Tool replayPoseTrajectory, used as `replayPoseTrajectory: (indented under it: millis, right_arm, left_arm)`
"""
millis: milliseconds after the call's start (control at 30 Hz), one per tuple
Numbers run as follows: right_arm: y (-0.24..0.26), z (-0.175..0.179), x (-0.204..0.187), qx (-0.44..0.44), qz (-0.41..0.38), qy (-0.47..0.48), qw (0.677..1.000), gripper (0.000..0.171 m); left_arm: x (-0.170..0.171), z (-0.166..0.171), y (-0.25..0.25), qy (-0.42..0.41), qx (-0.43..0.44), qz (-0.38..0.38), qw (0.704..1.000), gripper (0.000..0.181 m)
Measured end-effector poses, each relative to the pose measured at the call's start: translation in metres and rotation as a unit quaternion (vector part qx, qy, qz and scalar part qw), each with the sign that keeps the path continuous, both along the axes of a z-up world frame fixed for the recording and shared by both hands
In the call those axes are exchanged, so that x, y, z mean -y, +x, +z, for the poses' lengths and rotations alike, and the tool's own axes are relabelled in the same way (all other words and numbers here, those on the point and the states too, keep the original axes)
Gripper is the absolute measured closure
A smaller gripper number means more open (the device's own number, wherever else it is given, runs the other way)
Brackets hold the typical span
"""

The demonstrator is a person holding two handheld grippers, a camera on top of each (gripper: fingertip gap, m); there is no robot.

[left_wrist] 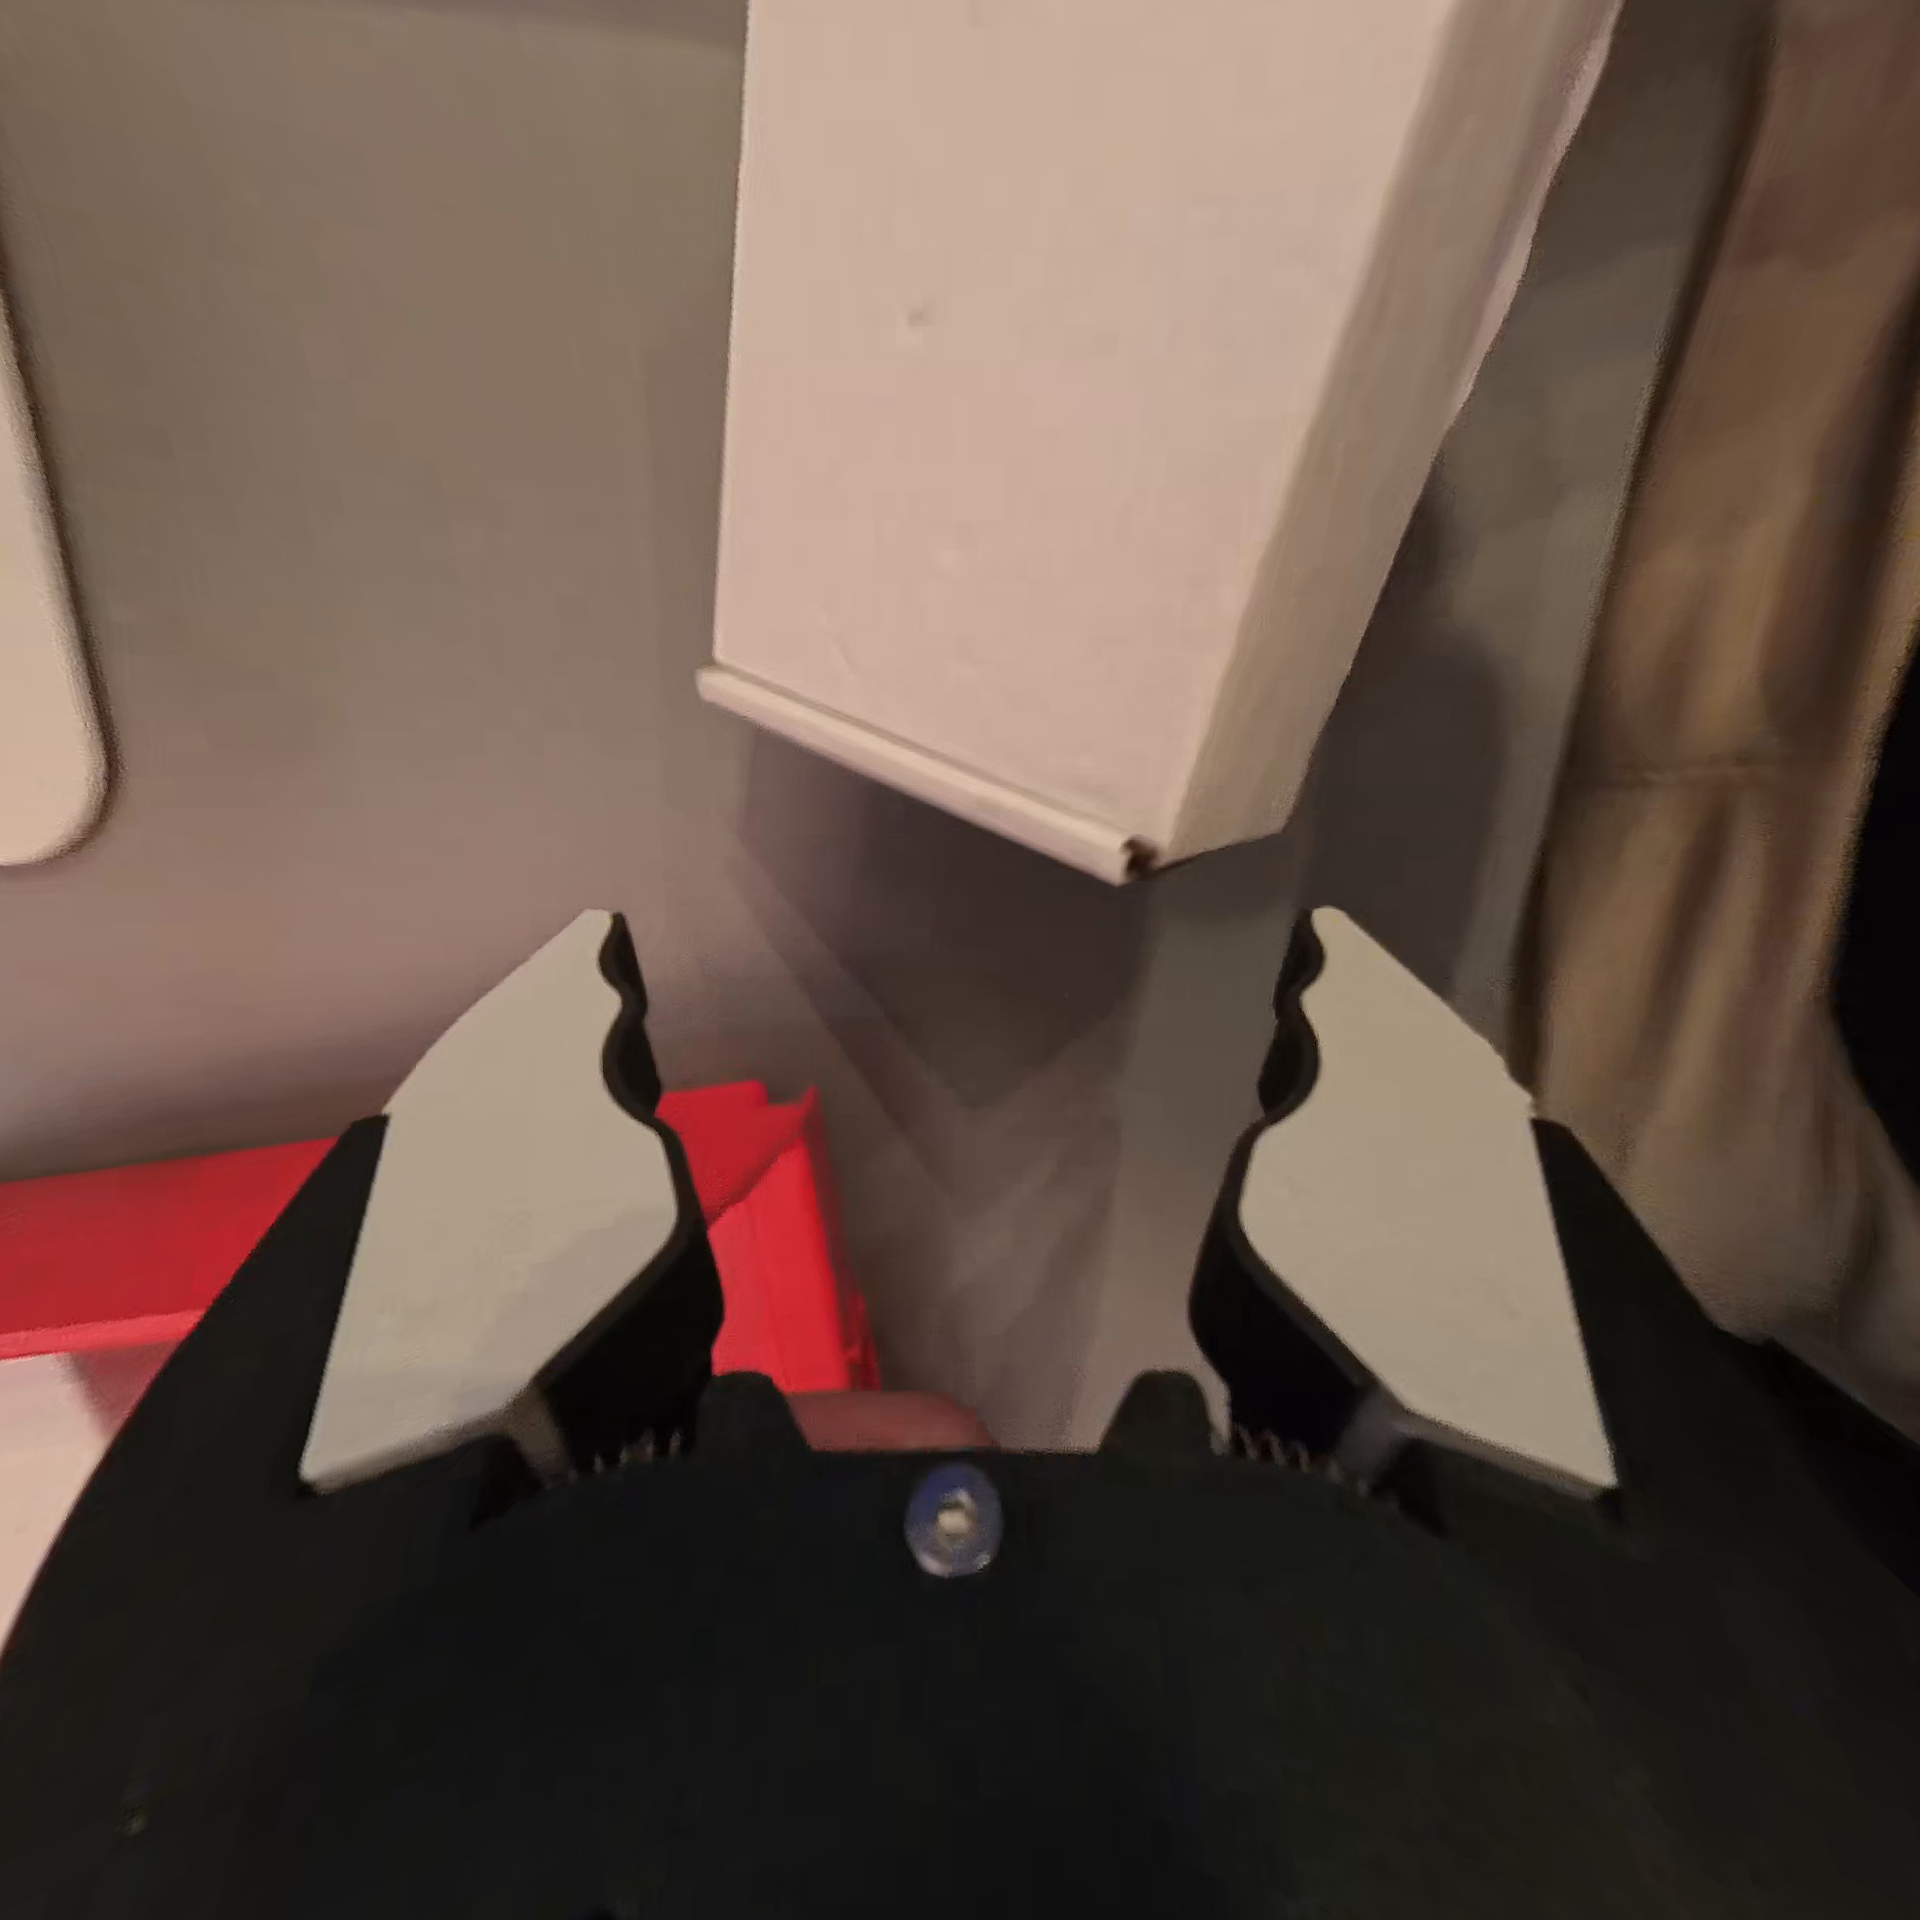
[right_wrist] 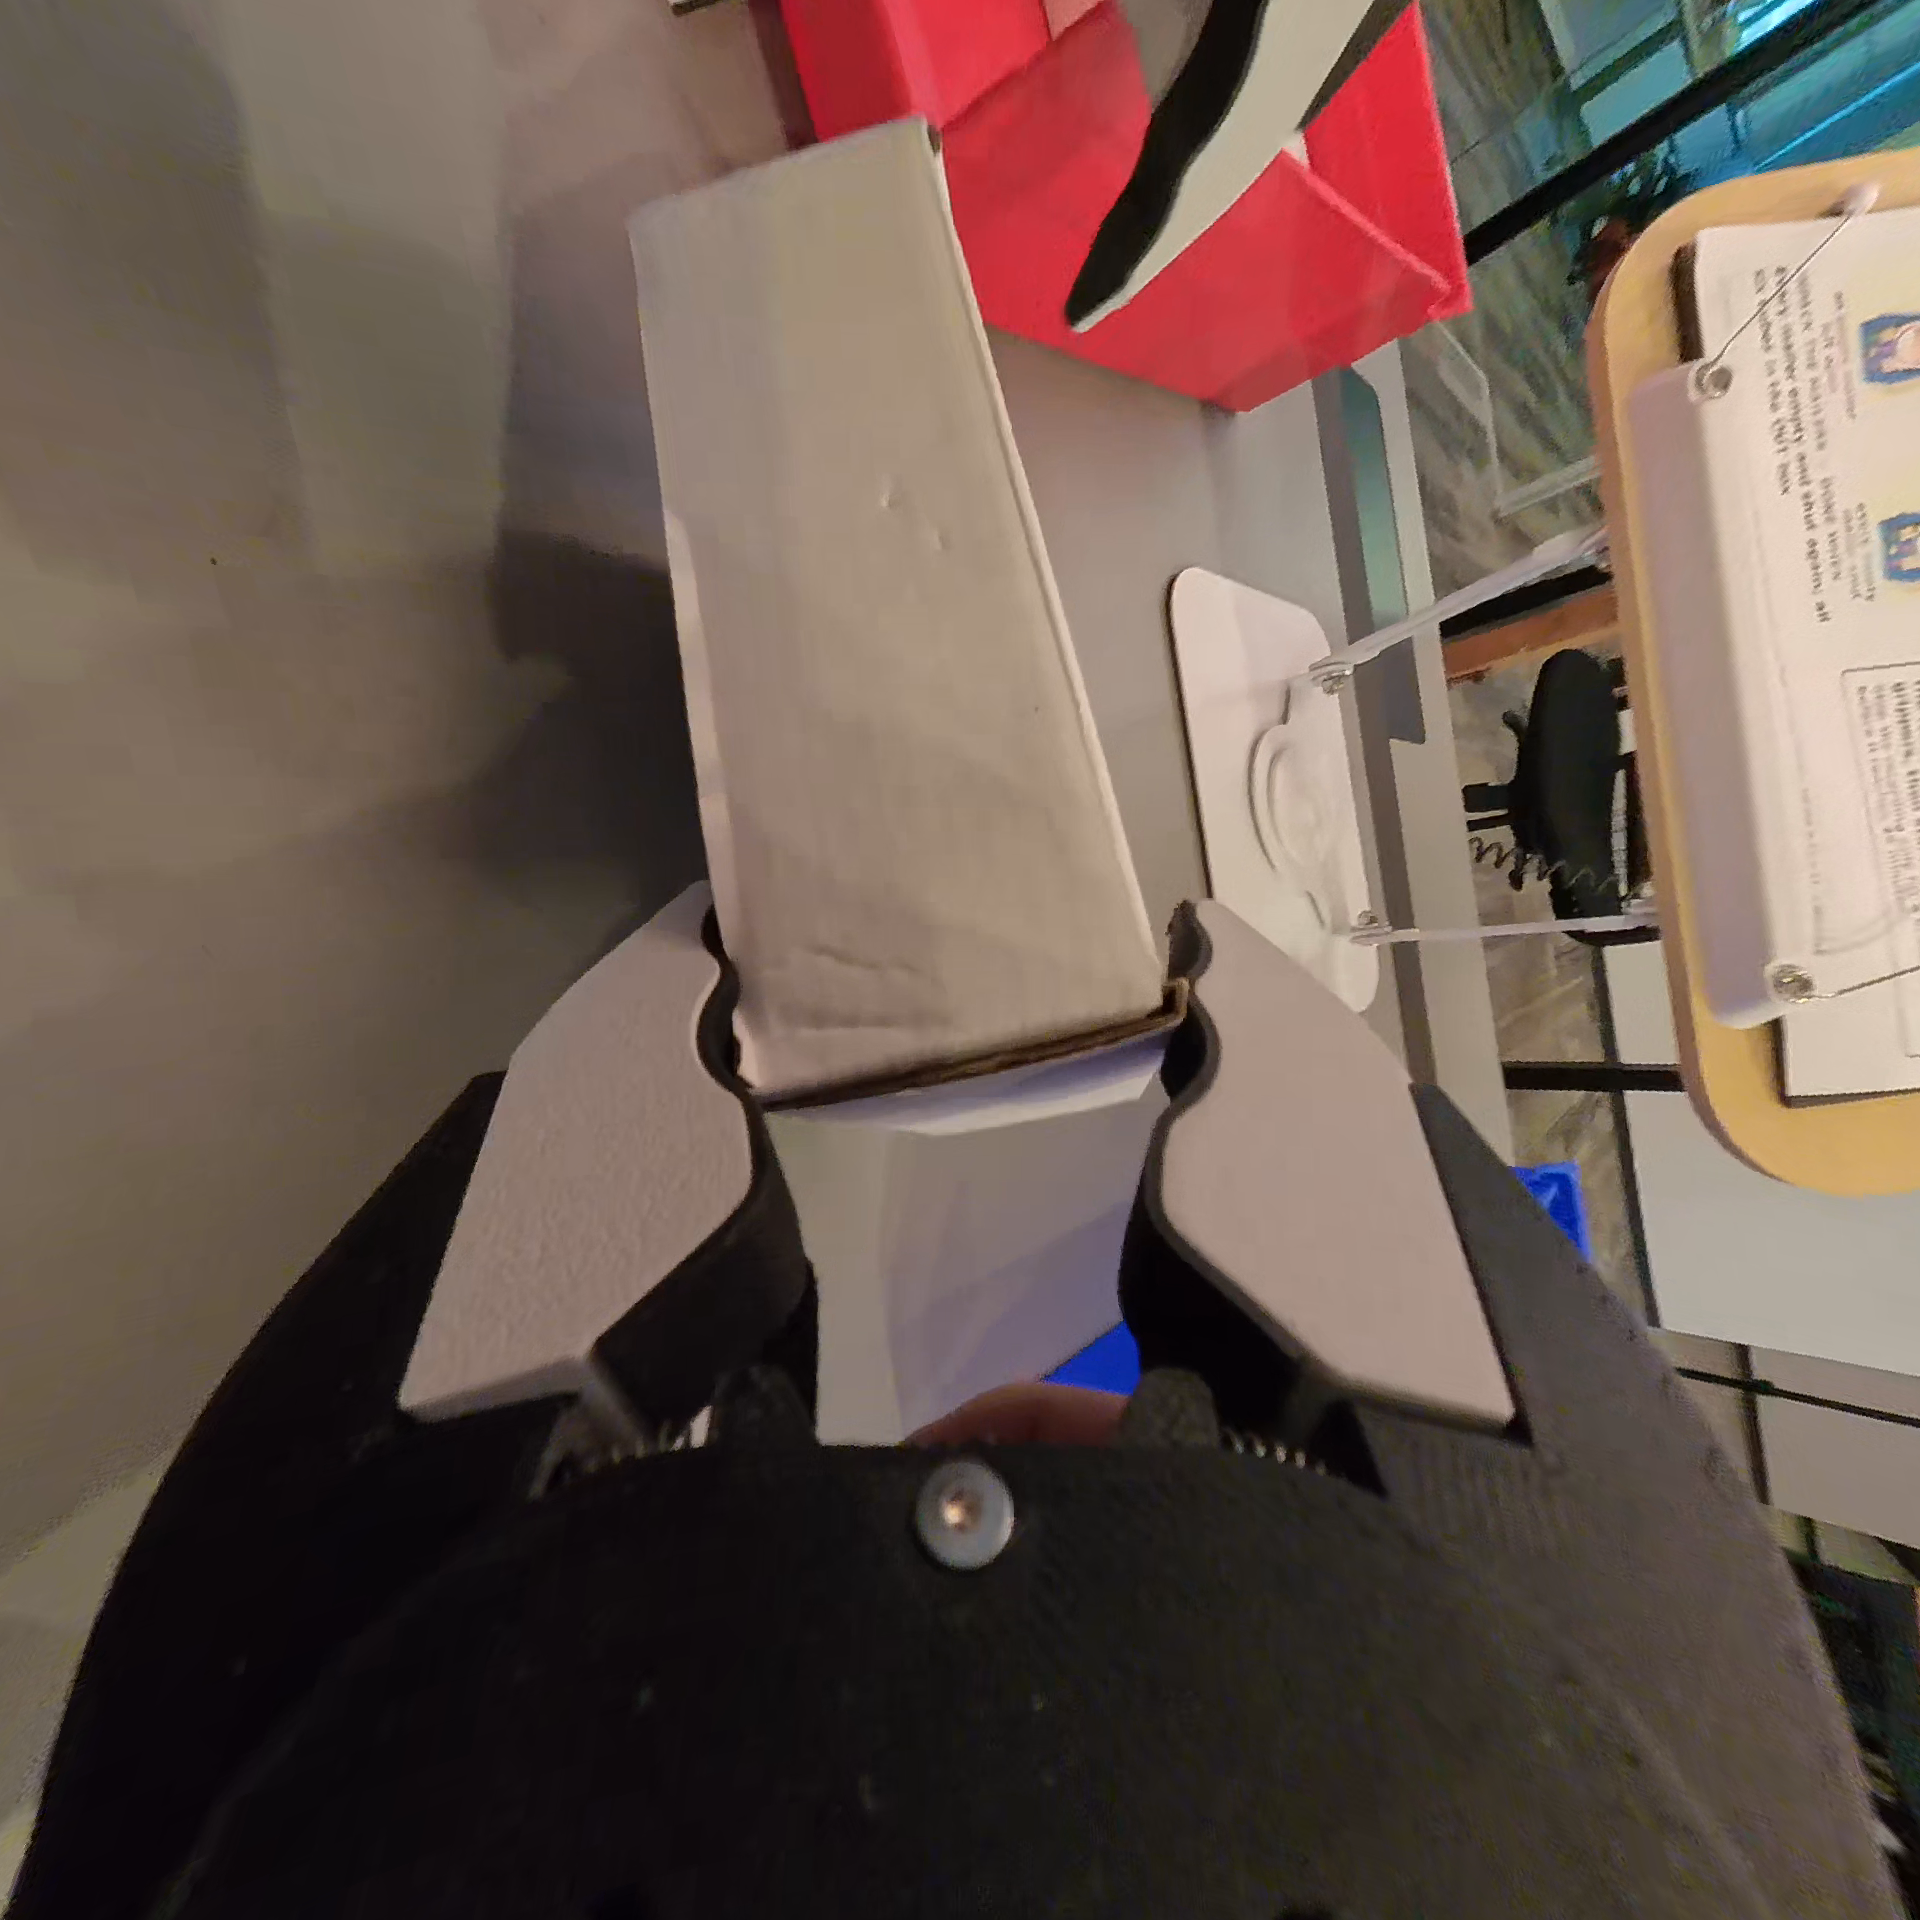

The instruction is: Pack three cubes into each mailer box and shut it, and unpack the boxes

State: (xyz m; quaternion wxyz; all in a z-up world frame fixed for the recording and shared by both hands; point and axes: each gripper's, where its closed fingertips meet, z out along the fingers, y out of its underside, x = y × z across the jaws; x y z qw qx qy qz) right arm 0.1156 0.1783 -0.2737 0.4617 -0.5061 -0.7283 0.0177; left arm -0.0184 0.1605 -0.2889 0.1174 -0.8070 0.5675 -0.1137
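My right gripper (right_wrist: pixel 951 977) is shut on the near end of a white mailer box (right_wrist: pixel 873 582) and holds it off the grey table. The box is closed. In the left wrist view the same white box (left_wrist: pixel 1039 436) hangs tilted just ahead of my left gripper (left_wrist: pixel 961 961), which is open and empty, a little short of the box's lower corner. A red mailer box (left_wrist: pixel 769 1236) lies under my left gripper; it also shows in the right wrist view (right_wrist: pixel 1226 270), with a finger of the left gripper (right_wrist: pixel 1205 197) over it. No cubes are in view.
A white plate-like stand base (right_wrist: pixel 1278 779) sits near the table's edge (right_wrist: pixel 1382 644). A wooden board with printed sheets (right_wrist: pixel 1766 665) stands on wire legs beyond it. Something blue (right_wrist: pixel 1548 1205) lies below the table edge. A white pad (left_wrist: pixel 42 644) is at the left. Tip to tip, the grippers are about 15 cm apart.
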Motion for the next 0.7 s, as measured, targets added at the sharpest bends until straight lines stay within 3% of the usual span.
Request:
replayPoseTrajectory:
  millis: [167, 300, 467, 700]
  right_arm:
    - [0.008, -0.016, -0.006, 0.016, -0.018, -0.05, 0.998, 0.094]
    - [0.01, -0.028, -0.004, 0.03, -0.011, -0.072, 0.997, 0.094]
    - [0.011, -0.03, -0.009, 0.034, -0.024, -0.072, 0.997, 0.094]
    - [0.015, -0.031, -0.019, 0.064, -0.049, -0.03, 0.996, 0.089]
  left_arm:
    - [0.01, -0.015, 0.026, 0.147, -0.015, -0.014, 0.989, 0.062]
    - [0.017, -0.045, 0.039, 0.157, -0.001, 0.043, 0.987, 0.064]
    - [0.001, -0.036, 0.046, 0.25, 0.062, 0.081, 0.963, 0.08]
    - [-0.004, -0.029, 0.047, 0.267, 0.093, 0.083, 0.956, 0.089]
